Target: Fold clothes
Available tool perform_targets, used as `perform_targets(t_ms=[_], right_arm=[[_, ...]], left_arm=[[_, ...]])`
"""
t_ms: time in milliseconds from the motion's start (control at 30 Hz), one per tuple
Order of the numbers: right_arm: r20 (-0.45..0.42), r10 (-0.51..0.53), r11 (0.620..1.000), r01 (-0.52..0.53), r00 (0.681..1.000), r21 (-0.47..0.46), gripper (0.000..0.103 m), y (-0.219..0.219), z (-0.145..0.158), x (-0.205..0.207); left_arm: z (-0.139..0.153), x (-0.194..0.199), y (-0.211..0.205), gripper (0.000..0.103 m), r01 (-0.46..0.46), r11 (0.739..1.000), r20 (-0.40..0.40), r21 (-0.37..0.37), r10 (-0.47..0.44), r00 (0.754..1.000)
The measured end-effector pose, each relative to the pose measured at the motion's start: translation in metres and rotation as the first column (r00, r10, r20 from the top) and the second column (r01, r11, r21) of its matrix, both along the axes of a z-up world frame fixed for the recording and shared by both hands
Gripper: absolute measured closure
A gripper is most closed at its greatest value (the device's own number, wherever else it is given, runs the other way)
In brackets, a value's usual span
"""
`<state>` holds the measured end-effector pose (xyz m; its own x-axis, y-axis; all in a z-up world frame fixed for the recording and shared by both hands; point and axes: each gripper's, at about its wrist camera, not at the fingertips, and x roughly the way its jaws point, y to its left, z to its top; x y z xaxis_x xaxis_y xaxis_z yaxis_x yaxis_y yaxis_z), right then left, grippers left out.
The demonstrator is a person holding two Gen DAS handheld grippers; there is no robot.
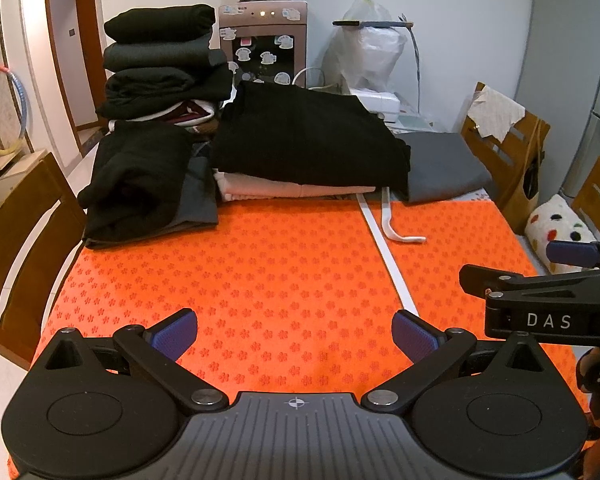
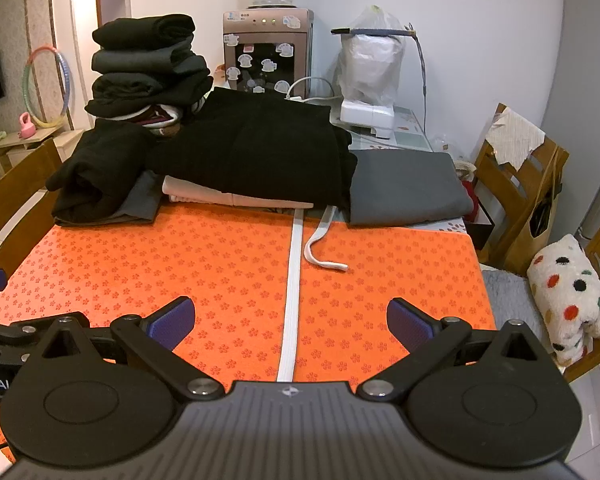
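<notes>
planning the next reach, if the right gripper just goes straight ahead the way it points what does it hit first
The open right gripper hovers over the orange mat, along the white strap. Straight on, the way looks free until the black garment on the pink folded piece at the mat's far edge; height above the mat is unclear.

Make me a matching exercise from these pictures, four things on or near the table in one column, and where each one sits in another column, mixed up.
Things:
1. black garment
2. grey garment
3. white strap
4. spotted plush toy

Places:
A. on a chair to the right of the table
B. loose on the orange mat
C. on top of a pink folded garment
D. at the mat's far right corner

Pairs: 1-C, 2-D, 3-B, 4-A
</notes>
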<state>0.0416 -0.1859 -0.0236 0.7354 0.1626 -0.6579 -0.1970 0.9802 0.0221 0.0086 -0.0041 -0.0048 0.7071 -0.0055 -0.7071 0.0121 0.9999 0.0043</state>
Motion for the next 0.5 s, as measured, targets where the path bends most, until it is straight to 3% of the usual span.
perform_targets(t_ms=[500], right_arm=[[-0.018, 0.001, 1.000, -0.001, 1.000, 0.004, 0.000, -0.0023, -0.0023, 0.0057]], left_arm=[[-0.0024, 0.0046, -0.0005, 0.000, -0.002, 1.000, -0.014, 0.005, 0.002, 1.000]])
